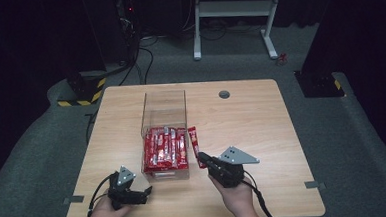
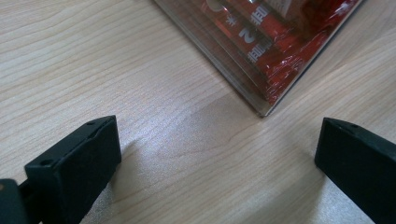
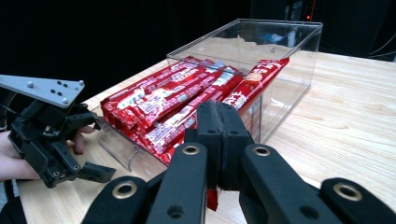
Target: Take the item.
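— Where is the right gripper [image 3: 219, 140]?
— Beside the clear box [image 1: 163, 102] on the table [image 1: 251, 120], jaws clamped on the near end of a red bar [image 3: 254, 86]. The bar leans against the outside of the box's right wall.

— And the left gripper [image 1: 144, 192]?
— Low on the wood at the box's near left corner, jaws wide apart with nothing between them.

— What's in the box?
— More red bars [image 1: 164, 147], packed side by side in its near half.
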Demonstrator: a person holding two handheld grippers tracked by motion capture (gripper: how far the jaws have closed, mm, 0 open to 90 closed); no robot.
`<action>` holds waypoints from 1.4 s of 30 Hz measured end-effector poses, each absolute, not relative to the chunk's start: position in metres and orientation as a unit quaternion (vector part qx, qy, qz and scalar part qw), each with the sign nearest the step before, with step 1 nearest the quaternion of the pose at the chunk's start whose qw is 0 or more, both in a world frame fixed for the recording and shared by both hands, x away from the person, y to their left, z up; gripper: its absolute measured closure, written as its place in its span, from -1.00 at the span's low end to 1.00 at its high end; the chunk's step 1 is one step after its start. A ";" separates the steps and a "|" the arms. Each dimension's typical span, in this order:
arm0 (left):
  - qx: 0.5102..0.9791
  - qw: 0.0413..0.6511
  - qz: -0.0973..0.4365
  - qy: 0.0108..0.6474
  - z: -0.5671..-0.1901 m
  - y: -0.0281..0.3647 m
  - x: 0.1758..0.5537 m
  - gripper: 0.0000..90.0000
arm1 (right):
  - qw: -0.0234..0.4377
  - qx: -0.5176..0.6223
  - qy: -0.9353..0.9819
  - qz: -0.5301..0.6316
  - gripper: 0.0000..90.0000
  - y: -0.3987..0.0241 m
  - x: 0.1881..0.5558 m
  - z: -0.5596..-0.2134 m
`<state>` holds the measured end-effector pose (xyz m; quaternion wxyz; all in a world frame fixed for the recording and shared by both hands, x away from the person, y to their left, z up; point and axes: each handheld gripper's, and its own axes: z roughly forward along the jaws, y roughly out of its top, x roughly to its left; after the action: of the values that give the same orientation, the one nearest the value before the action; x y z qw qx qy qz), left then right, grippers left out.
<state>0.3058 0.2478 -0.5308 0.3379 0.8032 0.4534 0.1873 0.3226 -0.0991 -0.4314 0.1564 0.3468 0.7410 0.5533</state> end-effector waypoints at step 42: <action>0.804 0.337 0.188 0.453 -0.531 0.248 0.306 -0.99 | 0.206 0.418 0.704 0.537 1.00 -0.158 0.347 -0.434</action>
<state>0.3058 0.2478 -0.5306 0.3367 0.8038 0.4530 0.1878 0.3467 -0.1583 -0.4344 0.2061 0.4176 0.7037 0.5366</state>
